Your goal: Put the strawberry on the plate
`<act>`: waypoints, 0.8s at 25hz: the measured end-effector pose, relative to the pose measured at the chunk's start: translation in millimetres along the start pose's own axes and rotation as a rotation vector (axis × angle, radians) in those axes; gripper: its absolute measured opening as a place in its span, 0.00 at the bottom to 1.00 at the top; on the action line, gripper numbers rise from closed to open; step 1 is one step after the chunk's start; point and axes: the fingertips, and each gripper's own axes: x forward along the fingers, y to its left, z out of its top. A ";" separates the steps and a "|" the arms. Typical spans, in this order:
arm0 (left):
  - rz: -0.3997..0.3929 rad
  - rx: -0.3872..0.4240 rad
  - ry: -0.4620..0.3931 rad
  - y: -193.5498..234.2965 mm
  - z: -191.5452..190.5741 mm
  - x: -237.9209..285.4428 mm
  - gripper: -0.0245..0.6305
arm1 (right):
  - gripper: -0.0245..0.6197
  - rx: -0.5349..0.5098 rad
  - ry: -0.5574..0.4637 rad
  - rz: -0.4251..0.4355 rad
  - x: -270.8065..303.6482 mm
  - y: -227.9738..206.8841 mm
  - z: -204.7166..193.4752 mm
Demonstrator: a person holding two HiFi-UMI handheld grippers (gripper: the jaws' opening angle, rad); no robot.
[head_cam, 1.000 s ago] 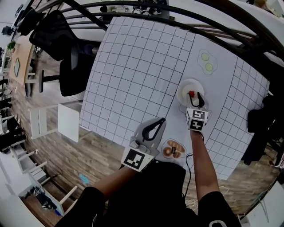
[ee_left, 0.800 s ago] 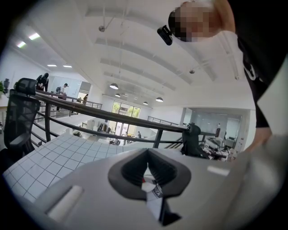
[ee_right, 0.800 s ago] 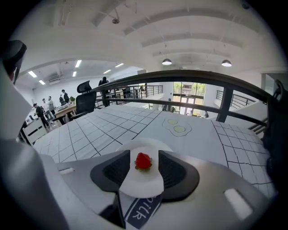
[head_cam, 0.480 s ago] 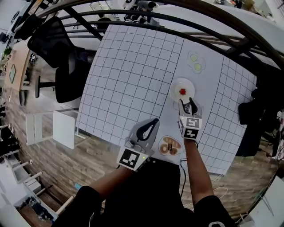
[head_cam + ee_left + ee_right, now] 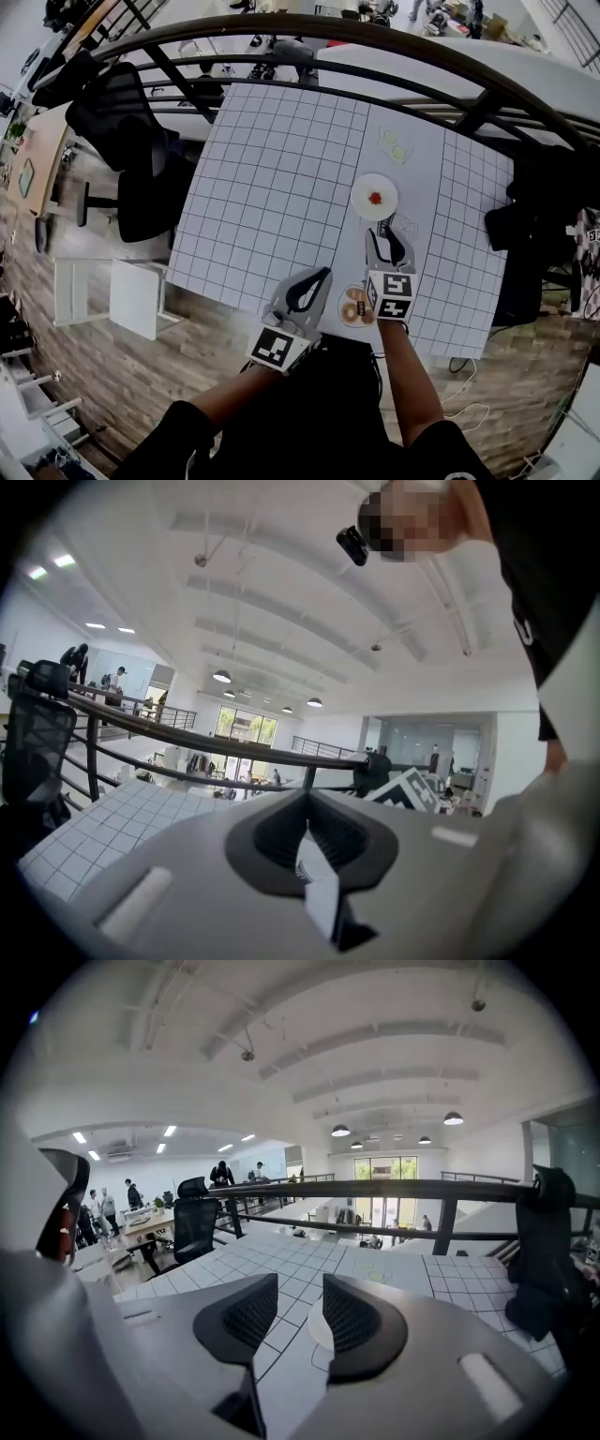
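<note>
The strawberry (image 5: 376,198) lies on the plate (image 5: 362,190), near its middle. It sits beyond the tips of the right gripper (image 5: 385,230), apart from them, with a strip of bare counter (image 5: 281,178) between plate and fingers. It is well away from the left gripper (image 5: 324,273).

In the right gripper view the right gripper (image 5: 300,1296) has its fingers (image 5: 246,1316) standing apart. They have just been closing a little, and nothing is between them. Only gridded counter and a pale curved edge, likely the plate's, show low in the gap. In the left gripper view the left gripper (image 5: 307,805) has its fingers pressed together on nothing.

There is one strawberry, one plate and two grippers. A second dish (image 5: 345,298) holding two brown rounds sits at the near edge between the grippers, and two pale green rounds (image 5: 395,146) lie on the counter past the plate.

The right forearm reaches straight out from the body, and its gripper points toward the plate, tipped somewhat down. The left arm is bent across the body. Its gripper is over the counter's near edge and aims up and to the right in the head view, close to level.
</note>
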 end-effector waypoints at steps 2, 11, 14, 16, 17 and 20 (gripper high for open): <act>-0.011 -0.007 -0.034 -6.0 13.0 -14.2 0.05 | 0.27 -0.001 -0.021 -0.002 -19.5 13.5 6.2; -0.042 0.028 -0.115 -20.3 39.2 -71.2 0.05 | 0.13 0.033 -0.135 0.004 -102.5 77.0 32.2; -0.040 -0.006 -0.132 -29.4 40.2 -98.0 0.05 | 0.04 0.031 -0.176 -0.022 -140.1 91.8 40.5; -0.057 0.019 -0.149 -35.8 41.6 -114.4 0.05 | 0.04 0.046 -0.219 -0.047 -165.3 101.4 46.2; -0.061 0.034 -0.150 -37.0 40.4 -121.5 0.05 | 0.04 0.053 -0.235 -0.056 -175.6 107.0 47.3; -0.042 0.055 -0.149 -39.8 35.6 -143.3 0.05 | 0.04 0.054 -0.243 -0.050 -200.5 125.1 42.6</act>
